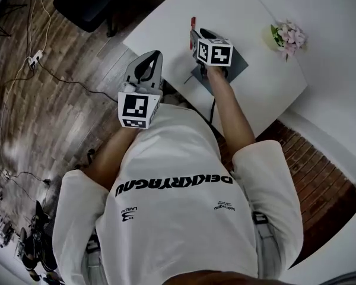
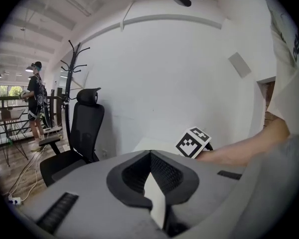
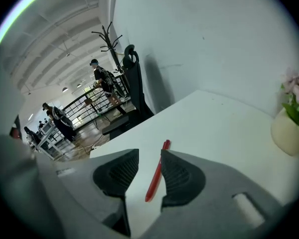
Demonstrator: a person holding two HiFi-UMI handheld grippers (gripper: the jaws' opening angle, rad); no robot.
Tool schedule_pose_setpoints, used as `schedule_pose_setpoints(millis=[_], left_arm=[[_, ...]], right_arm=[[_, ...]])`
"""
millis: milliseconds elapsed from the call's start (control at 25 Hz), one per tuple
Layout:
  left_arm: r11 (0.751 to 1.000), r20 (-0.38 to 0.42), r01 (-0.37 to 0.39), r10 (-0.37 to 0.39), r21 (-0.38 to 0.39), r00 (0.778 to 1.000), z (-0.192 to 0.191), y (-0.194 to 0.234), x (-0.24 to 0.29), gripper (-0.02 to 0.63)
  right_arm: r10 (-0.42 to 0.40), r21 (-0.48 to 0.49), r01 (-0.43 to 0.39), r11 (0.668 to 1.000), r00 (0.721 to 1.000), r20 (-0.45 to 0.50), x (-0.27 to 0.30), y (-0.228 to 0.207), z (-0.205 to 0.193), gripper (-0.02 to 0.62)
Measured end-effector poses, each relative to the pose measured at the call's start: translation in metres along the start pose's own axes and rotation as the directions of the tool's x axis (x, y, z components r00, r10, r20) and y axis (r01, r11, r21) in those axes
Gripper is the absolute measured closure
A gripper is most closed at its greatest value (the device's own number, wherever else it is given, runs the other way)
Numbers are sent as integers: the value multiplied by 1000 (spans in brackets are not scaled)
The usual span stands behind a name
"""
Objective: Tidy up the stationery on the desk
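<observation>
A red pen (image 3: 156,174) lies on the white desk (image 3: 224,128), and its tip shows just past my right gripper in the head view as the red pen (image 1: 192,24). My right gripper (image 3: 149,153) stands open low over the desk. The pen sits in the gap, close against the right-hand jaw, with space on its other side. A dark grey flat case (image 1: 238,68) lies on the desk (image 1: 166,22) under that gripper's (image 1: 194,35) body. My left gripper (image 2: 150,154) is shut with nothing in it, held off the desk's near-left edge over the floor, its tips (image 1: 156,56) pointing at the desk.
A pot of pink flowers (image 1: 288,37) stands at the desk's right edge, seen as the pot (image 3: 289,128) in the right gripper view. A black office chair (image 2: 84,128) and a coat stand (image 2: 70,83) stand beyond the desk. Cables and a power strip (image 1: 34,57) lie on the wooden floor.
</observation>
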State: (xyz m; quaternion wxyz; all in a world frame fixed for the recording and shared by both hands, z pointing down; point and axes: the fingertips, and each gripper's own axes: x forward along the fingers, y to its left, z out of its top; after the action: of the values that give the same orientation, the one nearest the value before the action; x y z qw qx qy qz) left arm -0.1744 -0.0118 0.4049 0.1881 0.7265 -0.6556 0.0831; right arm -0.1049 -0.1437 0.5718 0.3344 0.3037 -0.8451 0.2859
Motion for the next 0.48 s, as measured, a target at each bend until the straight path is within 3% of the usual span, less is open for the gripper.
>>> schedule_pose_setpoints(millis=[160,320,480], left_arm=[[1000,52,2,-1,-14,999,-1,11,-9,607],[999,102,-8,5,31,995,-14,25,-19,607],[999,115,-23,19,29,993,-25,36,-29,607]], right_arm=[[-32,8,32,999,999,-42,24,-3,-12,463],[-55,22,57,998,995,-79,40,-5,-21,465],[-92,3,93,996,990,-106,46,-6,-24,465]])
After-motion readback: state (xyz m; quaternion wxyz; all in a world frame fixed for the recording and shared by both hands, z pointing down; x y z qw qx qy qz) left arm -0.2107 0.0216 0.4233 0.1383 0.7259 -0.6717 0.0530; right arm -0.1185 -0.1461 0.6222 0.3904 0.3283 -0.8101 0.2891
